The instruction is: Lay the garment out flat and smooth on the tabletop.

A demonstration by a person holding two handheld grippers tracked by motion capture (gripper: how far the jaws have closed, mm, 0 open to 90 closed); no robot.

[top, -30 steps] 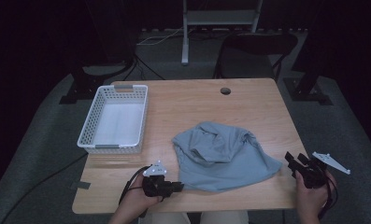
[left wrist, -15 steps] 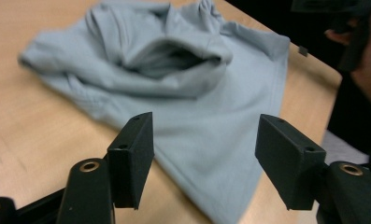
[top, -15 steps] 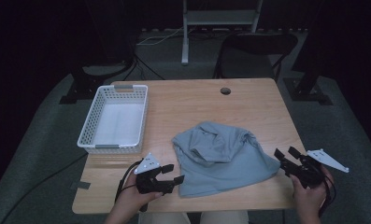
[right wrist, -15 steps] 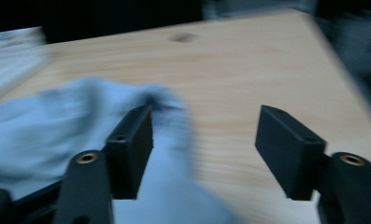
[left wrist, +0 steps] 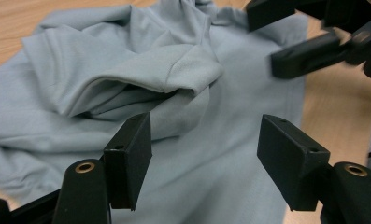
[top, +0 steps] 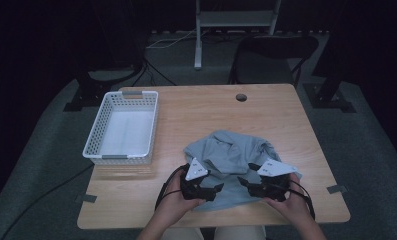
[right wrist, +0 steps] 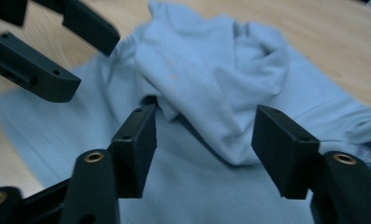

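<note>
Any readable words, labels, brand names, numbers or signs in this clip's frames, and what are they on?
None: no readable text in any view.
Grey-blue shirt: plain cloth, no print or tag showing; a faint pale smudge in the right gripper view is too blurred to read.
White basket: no label.
Table: bare wood, no markings.
Left tongs and right tongs: plain black, unmarked.
</note>
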